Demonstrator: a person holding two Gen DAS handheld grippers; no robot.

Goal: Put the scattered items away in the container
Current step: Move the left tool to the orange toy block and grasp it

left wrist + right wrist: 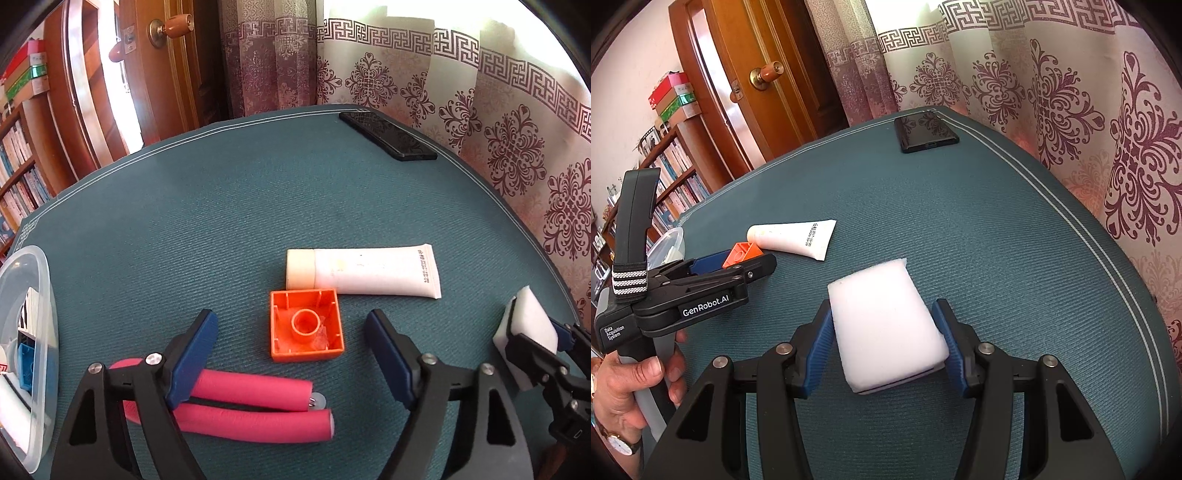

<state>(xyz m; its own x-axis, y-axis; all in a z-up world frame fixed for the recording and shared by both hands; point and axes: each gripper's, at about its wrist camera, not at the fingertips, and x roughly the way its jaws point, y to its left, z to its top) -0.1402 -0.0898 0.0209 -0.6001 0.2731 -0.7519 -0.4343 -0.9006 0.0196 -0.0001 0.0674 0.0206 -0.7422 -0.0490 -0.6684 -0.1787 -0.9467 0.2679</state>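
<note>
Teal table (258, 206): tube (369, 271), brick (306, 326), phone (388, 136).

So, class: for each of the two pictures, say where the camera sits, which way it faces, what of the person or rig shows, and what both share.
Left wrist: on the left gripper, looking forward over the orange block; its open fingers show, right gripper at the edge.
Right wrist: on the right gripper, facing the white sponge it clamps; a hand holds the left gripper.
Shared: white tube, black phone, container.

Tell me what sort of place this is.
Probably a room in a home, perhaps a study: a wooden door, patterned curtains, a full bookshelf, and a table under green cloth.
</note>
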